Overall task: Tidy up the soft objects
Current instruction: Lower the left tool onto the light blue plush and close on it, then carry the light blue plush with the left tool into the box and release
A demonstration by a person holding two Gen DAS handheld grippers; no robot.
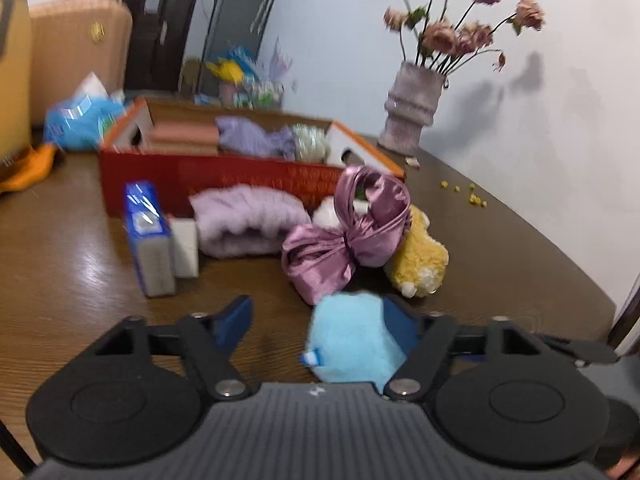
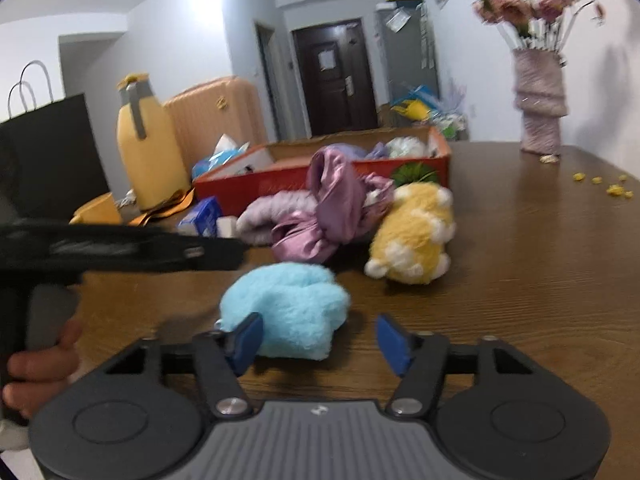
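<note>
A light blue plush [image 1: 352, 340] lies on the brown table between the wide-open fingers of my left gripper [image 1: 320, 320], against the right finger. In the right wrist view the same plush [image 2: 288, 308] lies just ahead of my open, empty right gripper [image 2: 320, 340], near its left finger. Behind it lie a pink satin bow [image 1: 344, 236] [image 2: 332, 208], a yellow plush [image 1: 420, 256] [image 2: 416, 232] and a lilac fluffy cloth [image 1: 244, 220] [image 2: 272, 208]. A red box [image 1: 240, 176] [image 2: 280, 180] behind them holds several soft items.
A blue-wrapped sponge pack [image 1: 148, 236] and a white block [image 1: 184, 244] stand left of the cloth. A vase of dried flowers [image 1: 412, 112] [image 2: 540, 100] stands at the back right by the wall. A yellow jug [image 2: 148, 144] and black bag [image 2: 48, 152] stand at left.
</note>
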